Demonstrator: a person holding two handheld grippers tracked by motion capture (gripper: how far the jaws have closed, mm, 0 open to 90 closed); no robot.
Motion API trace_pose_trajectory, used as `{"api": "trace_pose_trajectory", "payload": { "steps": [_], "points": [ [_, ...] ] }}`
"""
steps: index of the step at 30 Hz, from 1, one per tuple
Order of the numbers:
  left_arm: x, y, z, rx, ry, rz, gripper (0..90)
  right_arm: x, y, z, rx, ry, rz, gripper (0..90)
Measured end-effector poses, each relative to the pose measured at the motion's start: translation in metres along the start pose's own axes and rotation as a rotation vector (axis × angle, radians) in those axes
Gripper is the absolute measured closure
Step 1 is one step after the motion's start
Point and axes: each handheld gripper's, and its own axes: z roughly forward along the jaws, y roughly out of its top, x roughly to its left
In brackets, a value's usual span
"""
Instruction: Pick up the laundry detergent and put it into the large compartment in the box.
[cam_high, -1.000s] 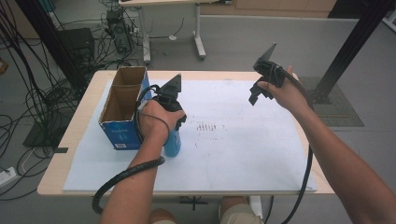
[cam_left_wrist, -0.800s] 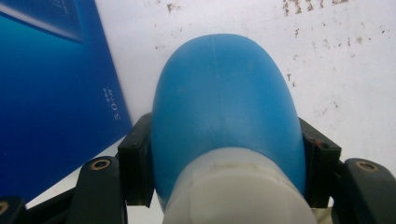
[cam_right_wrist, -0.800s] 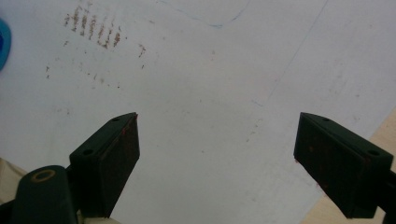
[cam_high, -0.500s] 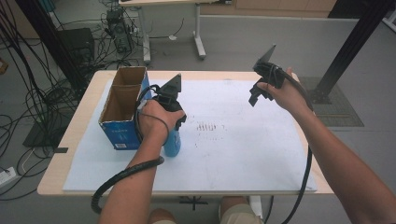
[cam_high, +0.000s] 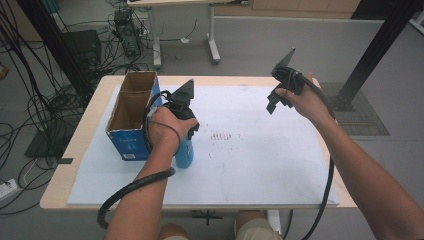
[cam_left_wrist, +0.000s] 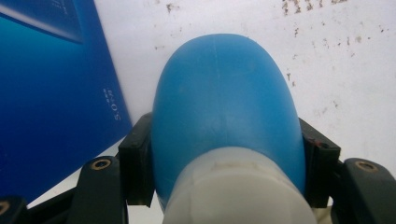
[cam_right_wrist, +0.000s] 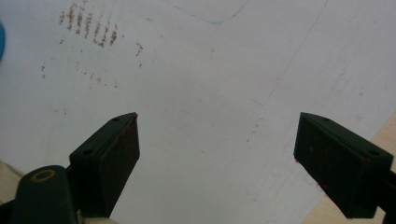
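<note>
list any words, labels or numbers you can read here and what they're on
Blue box, left gripper view: small pale print on its side, seen sideways, too blurred to read.
Blue box, high view: pale lettering on the front face, too small to read.
Blue bottle: no text.
White mat: brown smudge marks and a faint blue pen line, no writing.

A pale wooden table (cam_high: 75, 150) carries a white sheet (cam_high: 260, 165) marked with brown smudges (cam_high: 220, 135). Grey floor (cam_high: 250, 45) spreads beyond it, with tangled black cables (cam_high: 30, 110) at the left, another desk's white legs (cam_high: 212, 40) behind, and a black post (cam_high: 375, 50) at the right.
</note>
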Motion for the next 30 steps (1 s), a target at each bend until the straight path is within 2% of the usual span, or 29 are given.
{"api": "trace_pose_trajectory", "payload": {
  "steps": [30],
  "points": [
    [0.0002, 0.0004, -0.0001, 0.003, 0.000, 0.000, 37.2, -0.0019, -0.0020, -0.0004, -0.004, 0.002, 0.005, 14.2]
  ]
}}
